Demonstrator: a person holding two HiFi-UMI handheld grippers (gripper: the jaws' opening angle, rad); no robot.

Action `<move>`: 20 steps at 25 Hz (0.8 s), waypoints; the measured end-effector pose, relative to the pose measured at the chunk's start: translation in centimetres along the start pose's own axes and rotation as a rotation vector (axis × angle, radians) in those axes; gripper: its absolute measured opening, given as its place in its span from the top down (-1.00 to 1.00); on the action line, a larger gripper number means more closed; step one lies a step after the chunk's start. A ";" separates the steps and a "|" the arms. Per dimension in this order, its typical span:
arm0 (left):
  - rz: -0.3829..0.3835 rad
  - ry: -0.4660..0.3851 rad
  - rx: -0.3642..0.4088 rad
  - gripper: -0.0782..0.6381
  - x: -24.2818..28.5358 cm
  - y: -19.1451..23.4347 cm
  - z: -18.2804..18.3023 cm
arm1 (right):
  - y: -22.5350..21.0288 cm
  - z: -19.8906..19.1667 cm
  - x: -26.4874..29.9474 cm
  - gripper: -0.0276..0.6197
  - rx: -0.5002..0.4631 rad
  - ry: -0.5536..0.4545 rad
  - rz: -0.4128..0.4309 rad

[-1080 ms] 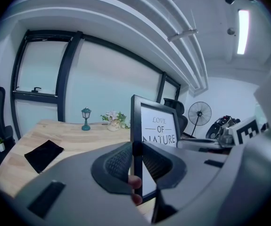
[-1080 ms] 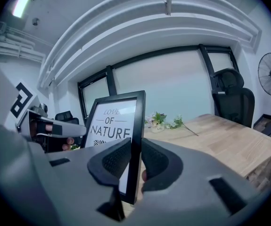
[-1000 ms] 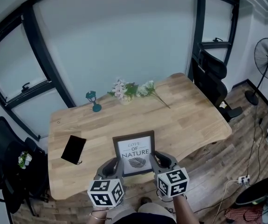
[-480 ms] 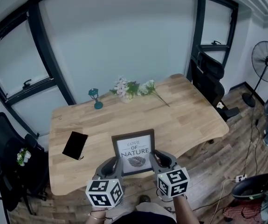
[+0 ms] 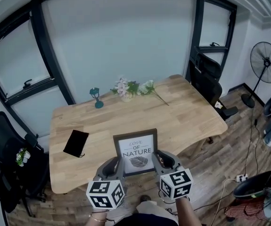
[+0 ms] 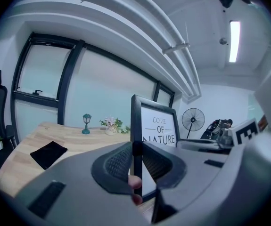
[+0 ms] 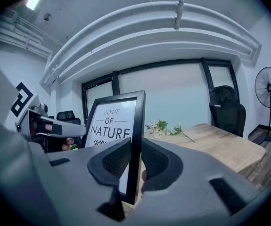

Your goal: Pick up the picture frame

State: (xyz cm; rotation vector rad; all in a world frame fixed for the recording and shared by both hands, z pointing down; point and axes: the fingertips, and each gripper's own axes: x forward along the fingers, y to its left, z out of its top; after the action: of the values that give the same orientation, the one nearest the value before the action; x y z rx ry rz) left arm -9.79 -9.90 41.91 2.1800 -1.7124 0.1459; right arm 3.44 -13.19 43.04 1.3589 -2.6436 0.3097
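A black picture frame (image 5: 135,150) with a white print reading "LOVE OF NATURE" is held up above the near edge of the wooden table (image 5: 187,117), tilted towards me. My left gripper (image 5: 115,165) is shut on the frame's left edge (image 6: 136,126), and my right gripper (image 5: 158,161) is shut on its right edge (image 7: 137,126). In both gripper views the thin black border sits pinched between the ribbed pads. The frame's lower part is hidden behind the jaws.
On the table lie a black pouch (image 5: 75,143) at the left, a small teal lamp (image 5: 95,98) and a bunch of flowers (image 5: 134,88) at the back. Black office chairs (image 5: 206,74) stand right and left; a standing fan (image 5: 266,60) is at the far right.
Both grippers and the frame have risen slightly and come back from the table; the table looks a little farther and shifted left in the head view.
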 end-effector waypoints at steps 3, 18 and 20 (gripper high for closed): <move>-0.011 -0.010 0.008 0.61 -1.1 -0.4 0.0 | 0.6 0.1 -1.1 0.70 -0.005 -0.010 -0.009; -0.055 -0.044 0.025 0.61 -5.0 -2.6 -0.4 | 2.4 0.4 -5.6 0.70 -0.033 -0.044 -0.039; -0.056 -0.044 0.023 0.61 -5.3 -2.6 -0.5 | 2.6 0.4 -5.8 0.70 -0.038 -0.042 -0.039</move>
State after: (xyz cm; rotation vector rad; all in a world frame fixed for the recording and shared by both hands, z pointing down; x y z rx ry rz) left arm -8.60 -4.36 40.23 2.2615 -1.6788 0.1035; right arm 4.68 -7.26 41.04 1.4179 -2.6386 0.2272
